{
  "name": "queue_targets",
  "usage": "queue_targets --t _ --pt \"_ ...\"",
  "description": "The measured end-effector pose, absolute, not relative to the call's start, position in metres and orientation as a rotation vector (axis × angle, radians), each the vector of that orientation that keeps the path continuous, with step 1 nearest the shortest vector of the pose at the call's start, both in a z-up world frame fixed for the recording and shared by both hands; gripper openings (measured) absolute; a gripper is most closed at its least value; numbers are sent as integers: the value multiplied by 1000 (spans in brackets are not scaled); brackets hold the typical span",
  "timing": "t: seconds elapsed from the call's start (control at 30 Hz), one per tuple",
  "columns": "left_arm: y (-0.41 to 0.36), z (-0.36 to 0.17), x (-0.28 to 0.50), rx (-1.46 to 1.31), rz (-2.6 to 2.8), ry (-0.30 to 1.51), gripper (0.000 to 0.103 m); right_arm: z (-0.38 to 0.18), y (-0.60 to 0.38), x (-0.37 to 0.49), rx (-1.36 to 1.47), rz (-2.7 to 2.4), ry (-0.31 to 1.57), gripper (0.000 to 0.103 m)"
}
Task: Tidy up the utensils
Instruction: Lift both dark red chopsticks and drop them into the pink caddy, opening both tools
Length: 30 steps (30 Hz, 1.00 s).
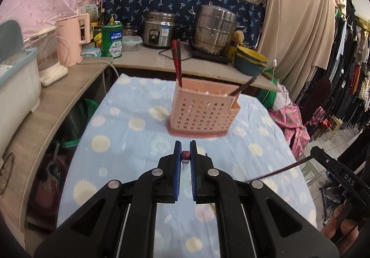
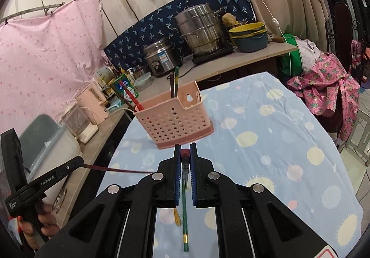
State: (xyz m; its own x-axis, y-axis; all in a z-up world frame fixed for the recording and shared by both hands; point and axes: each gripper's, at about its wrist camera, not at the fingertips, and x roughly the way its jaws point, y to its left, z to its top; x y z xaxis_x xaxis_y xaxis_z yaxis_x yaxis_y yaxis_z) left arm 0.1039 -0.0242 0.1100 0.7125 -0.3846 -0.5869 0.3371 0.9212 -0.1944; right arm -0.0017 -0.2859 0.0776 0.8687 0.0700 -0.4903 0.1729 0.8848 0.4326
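Pink holder (image 1: 201, 110) mid-cloth (free margins); left tongs (image 1: 185, 154), right tongs (image 2: 185, 154) each clamping a chopstick (image 1: 185, 155).

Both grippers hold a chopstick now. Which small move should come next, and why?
Probably carry the right gripper forward over the pink basket and tip its red chopstick upright. It is clamped, the basket stands just ahead and already holds chopsticks, and a green chopstick remains on the cloth.
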Motion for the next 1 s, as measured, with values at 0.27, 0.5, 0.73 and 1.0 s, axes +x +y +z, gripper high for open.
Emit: queue_targets --t 0.27,0.5,0.73,1.0 --pt "-33 150 134 -92 -411 579 7 117 -301 29 465 -74 414 7" --pt "-44 191 158 -119 -423 479 7 157 -303 56 445 -55 304 7" --pt "-50 236 176 -159 -440 333 7 192 -311 82 485 -41 169 7" --pt "-62 248 213 -151 -383 258 7 194 -315 136 507 -67 154 7"
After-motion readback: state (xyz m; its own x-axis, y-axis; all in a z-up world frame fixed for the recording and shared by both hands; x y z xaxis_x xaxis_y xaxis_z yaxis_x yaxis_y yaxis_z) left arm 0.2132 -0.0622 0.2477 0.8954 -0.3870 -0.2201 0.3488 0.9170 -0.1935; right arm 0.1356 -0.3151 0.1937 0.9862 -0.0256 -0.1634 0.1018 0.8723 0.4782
